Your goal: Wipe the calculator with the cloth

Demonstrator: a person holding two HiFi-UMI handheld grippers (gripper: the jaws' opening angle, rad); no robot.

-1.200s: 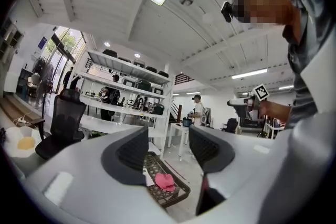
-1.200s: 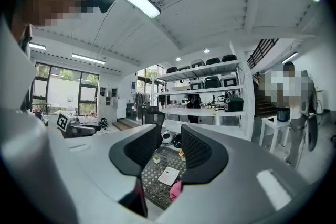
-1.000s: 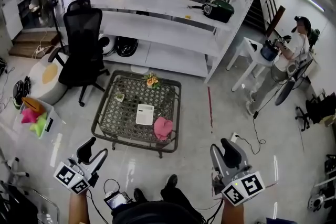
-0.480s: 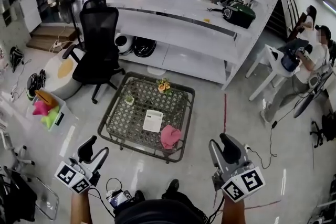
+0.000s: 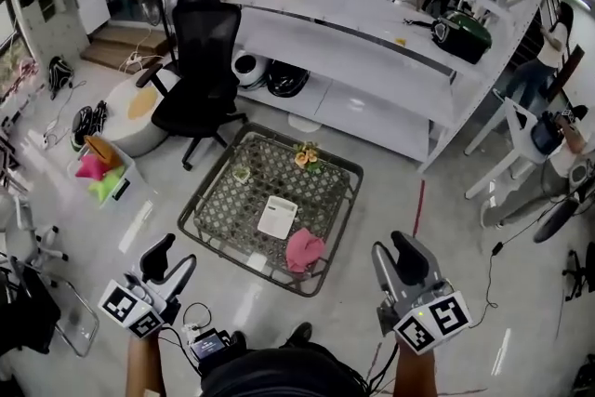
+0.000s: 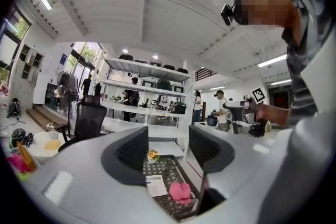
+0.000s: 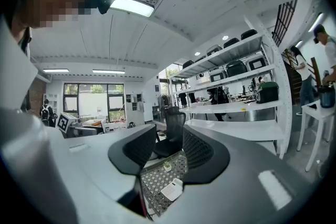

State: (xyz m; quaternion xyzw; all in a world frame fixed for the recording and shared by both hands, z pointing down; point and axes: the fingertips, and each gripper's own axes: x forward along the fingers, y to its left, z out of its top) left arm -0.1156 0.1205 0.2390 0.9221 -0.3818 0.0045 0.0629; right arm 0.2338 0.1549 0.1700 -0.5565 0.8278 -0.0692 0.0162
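Note:
The white calculator [image 5: 277, 217] lies flat on a low wicker table [image 5: 206, 204], with the pink cloth [image 5: 305, 250] crumpled beside it near the table's front right corner. My left gripper [image 5: 172, 263] and right gripper [image 5: 393, 253] are held level at the bottom of the head view, short of the table and well apart from both things. Each one is open with nothing between its jaws. In the left gripper view, the calculator [image 6: 156, 185] and cloth [image 6: 181, 191] show through the gap of the left gripper [image 6: 168, 152]. Through the right gripper [image 7: 168, 152] I see only the calculator [image 7: 172, 190].
An orange flower pot [image 5: 305, 155] and a small green plant [image 5: 242, 173] stand on the table's far side. A black office chair [image 5: 200, 60] and white shelving [image 5: 372, 33] are behind it. A bin of coloured items [image 5: 102, 177] sits on the floor at the left. People stand at the far right.
The head view has swung: table, chair and shelves have slid rightward and slightly nearer. Both grippers stay at the bottom of the view with their jaws apart as before.

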